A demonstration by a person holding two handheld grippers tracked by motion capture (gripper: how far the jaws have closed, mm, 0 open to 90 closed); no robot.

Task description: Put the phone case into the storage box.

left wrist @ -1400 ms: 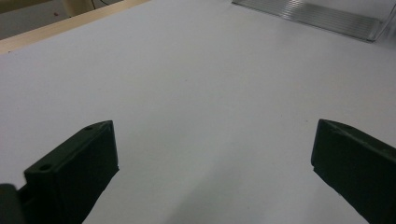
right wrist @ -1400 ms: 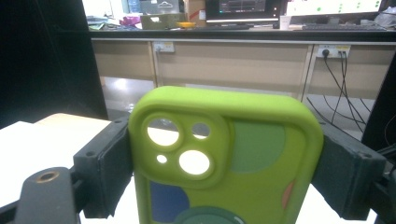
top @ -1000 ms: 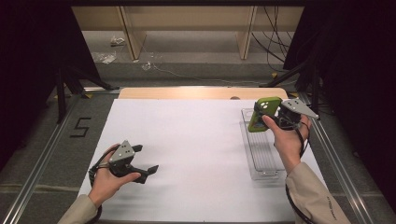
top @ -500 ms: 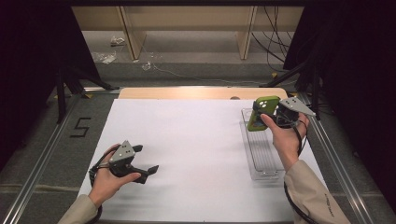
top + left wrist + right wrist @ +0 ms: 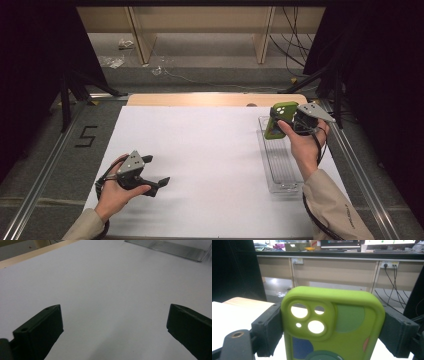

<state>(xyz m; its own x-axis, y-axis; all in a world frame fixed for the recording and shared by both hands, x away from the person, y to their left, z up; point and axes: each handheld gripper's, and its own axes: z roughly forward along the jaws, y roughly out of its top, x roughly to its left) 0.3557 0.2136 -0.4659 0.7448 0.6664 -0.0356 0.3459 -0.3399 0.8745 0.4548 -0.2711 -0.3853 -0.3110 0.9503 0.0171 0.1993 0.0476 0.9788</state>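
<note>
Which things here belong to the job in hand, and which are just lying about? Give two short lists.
In the job:
- green phone case, clamped in the right gripper
- clear tray beneath it
- left gripper, open, resting on the white table

Lying about:
- scraps on the floor beyond the table
- cables by the far shelf

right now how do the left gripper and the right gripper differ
The right gripper is shut on a green phone case; the left gripper is open with nothing between its jaws. The right gripper is raised over the far end of the clear tray; the left gripper sits low over the white table. Each is held in one hand and carries a grey plate.
</note>
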